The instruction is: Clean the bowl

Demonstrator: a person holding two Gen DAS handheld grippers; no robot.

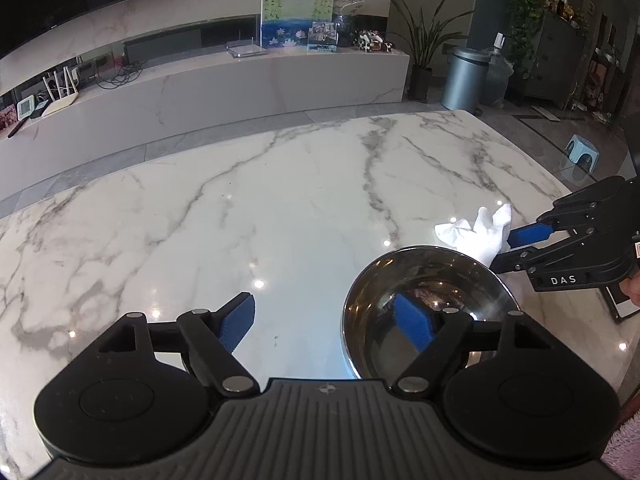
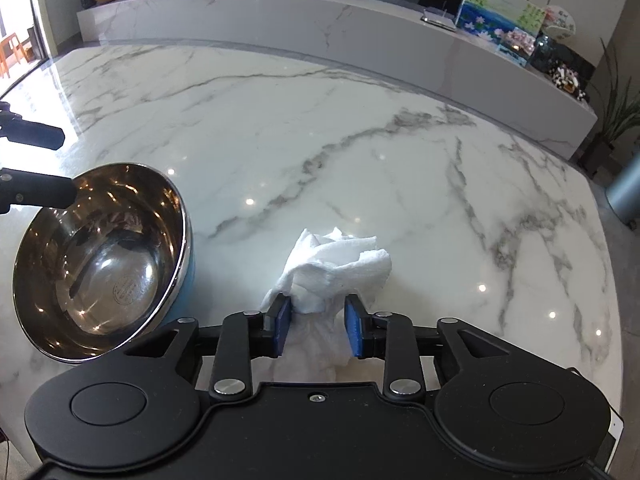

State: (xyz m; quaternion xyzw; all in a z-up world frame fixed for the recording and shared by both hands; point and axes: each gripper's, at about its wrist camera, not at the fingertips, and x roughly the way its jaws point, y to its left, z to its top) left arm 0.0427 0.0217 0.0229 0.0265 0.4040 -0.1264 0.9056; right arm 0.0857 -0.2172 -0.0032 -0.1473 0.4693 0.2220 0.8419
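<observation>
A steel bowl (image 1: 440, 276) with a blue outer wall stands on the marble table (image 1: 280, 200), tilted a little. My left gripper (image 1: 326, 320) is open wide. Its right finger (image 1: 412, 322) hangs over the bowl's inside, its left finger (image 1: 240, 322) is outside, and the near rim runs between them untouched. Right of the same bowl (image 2: 108, 264) a crumpled white cloth (image 2: 340, 264) lies on the table. My right gripper (image 2: 316, 320) stands open astride the cloth, its blue pads on either side and not pressing. The cloth (image 1: 480, 234) and right gripper (image 1: 516, 246) also show behind the bowl.
The table's far edge curves in front of a low marble ledge (image 1: 240, 80) with pictures and cables. A grey bin (image 1: 466, 76), a potted plant (image 1: 424, 40) and a blue stool (image 1: 582, 152) stand on the floor beyond. A dark-framed flat thing (image 1: 622, 304) lies at the right edge.
</observation>
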